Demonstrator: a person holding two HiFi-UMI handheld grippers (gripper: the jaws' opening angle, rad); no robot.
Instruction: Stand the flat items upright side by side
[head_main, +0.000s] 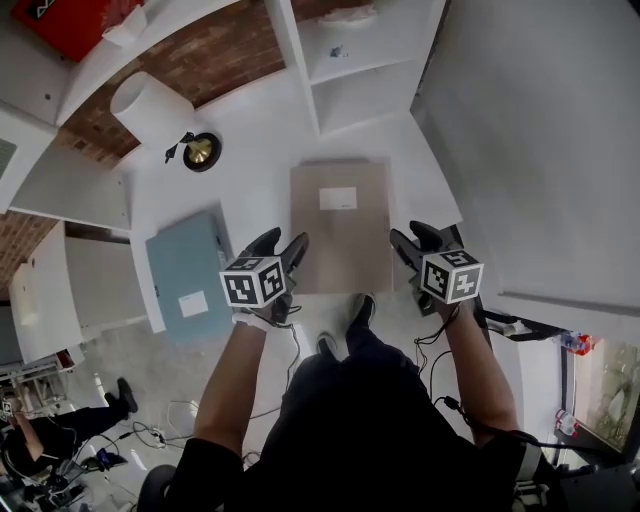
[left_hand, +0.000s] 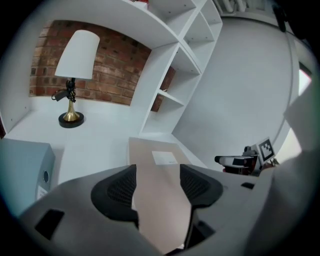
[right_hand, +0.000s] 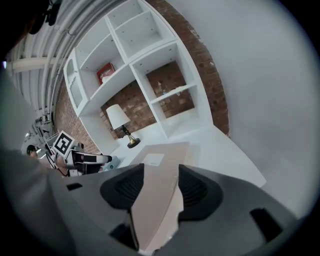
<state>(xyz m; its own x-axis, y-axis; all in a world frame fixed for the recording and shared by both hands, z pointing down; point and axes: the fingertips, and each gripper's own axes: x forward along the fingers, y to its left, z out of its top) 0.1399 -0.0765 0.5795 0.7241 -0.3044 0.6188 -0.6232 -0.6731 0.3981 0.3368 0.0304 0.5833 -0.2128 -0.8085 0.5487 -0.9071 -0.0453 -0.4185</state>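
Desk (head_main: 255, 130) with two folders lying flat

Right of the lamp (head_main: 200, 150) and nearer the person, the beige folder (head_main: 340, 235) lay flat, its long axis running away from them. The left gripper (head_main: 282, 244) and right gripper (head_main: 412, 240) stood at its near corners, equally close, jaws apart around its edge, clamping nothing. The blue folder (head_main: 185, 265) lay just nearer than the lamp; bare desk right of the lamp left standing room.

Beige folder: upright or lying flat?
Lying flat. The beige folder rests face up on the white desk, its white label on top.
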